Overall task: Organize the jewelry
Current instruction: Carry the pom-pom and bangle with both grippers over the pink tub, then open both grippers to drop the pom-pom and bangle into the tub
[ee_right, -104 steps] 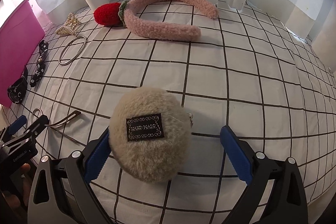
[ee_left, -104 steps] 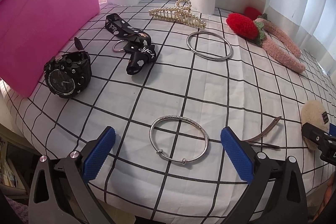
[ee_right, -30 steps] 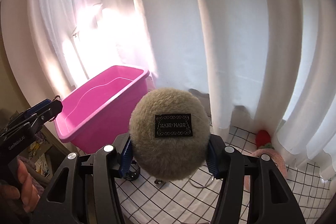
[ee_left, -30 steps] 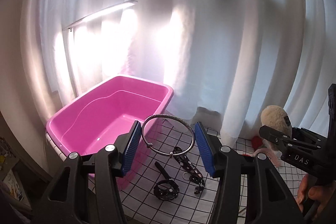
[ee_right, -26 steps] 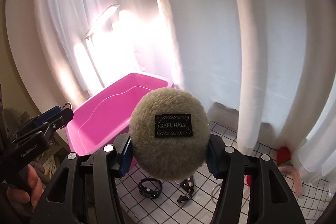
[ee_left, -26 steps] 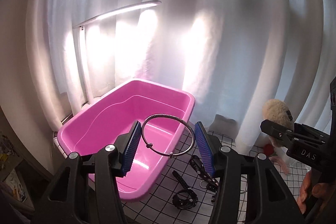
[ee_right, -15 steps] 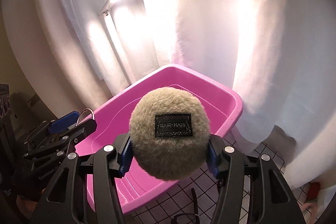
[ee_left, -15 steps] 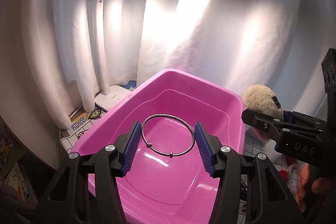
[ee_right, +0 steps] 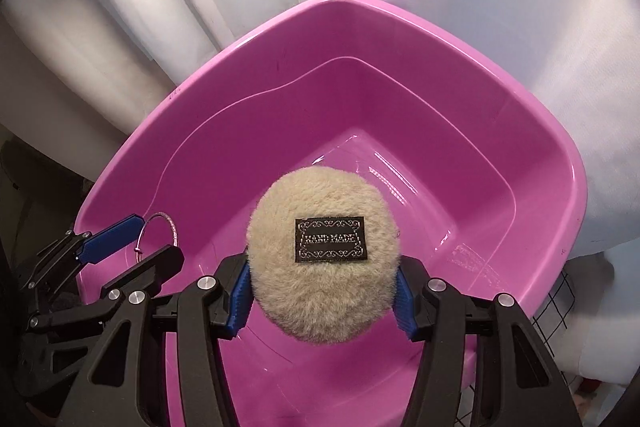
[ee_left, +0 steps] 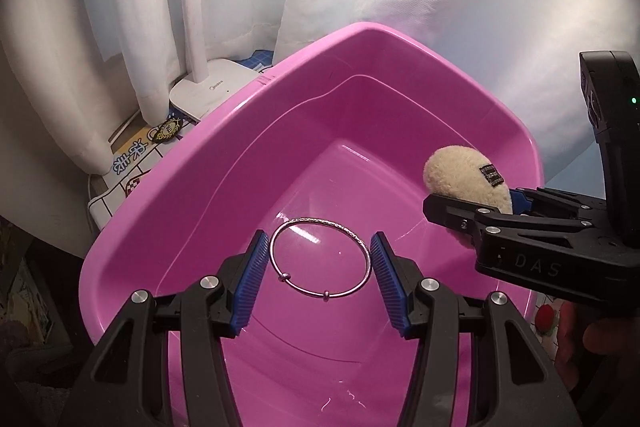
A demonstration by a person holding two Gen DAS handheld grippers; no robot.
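Note:
A pink plastic tub (ee_left: 240, 123) (ee_right: 540, 131) fills both views from above, its inside bare. My left gripper (ee_left: 320, 281) is shut on a thin silver bangle (ee_left: 352, 239) with small beads, held flat between the blue pads over the tub's near side. My right gripper (ee_right: 323, 297) is shut on a round beige fluffy pouch (ee_right: 320, 291) with a black "HAND MADE" label, hanging over the tub's middle. In the left wrist view the pouch (ee_left: 456, 175) and right gripper (ee_left: 472, 205) are at the right. In the right wrist view the bangle (ee_right: 170, 227) and left gripper (ee_right: 138, 239) are at the left.
White curtains (ee_left: 120, 7) hang behind the tub. A white lamp base (ee_left: 212, 91) and its pole stand at the back left beside a patterned cloth. A bit of checked tablecloth (ee_right: 560, 303) and a red item (ee_left: 544, 319) show at the right edge.
Both grippers have swung left from the checked table to over the pink tub and tilted downward, each still holding its item. The watch and strap have left view.

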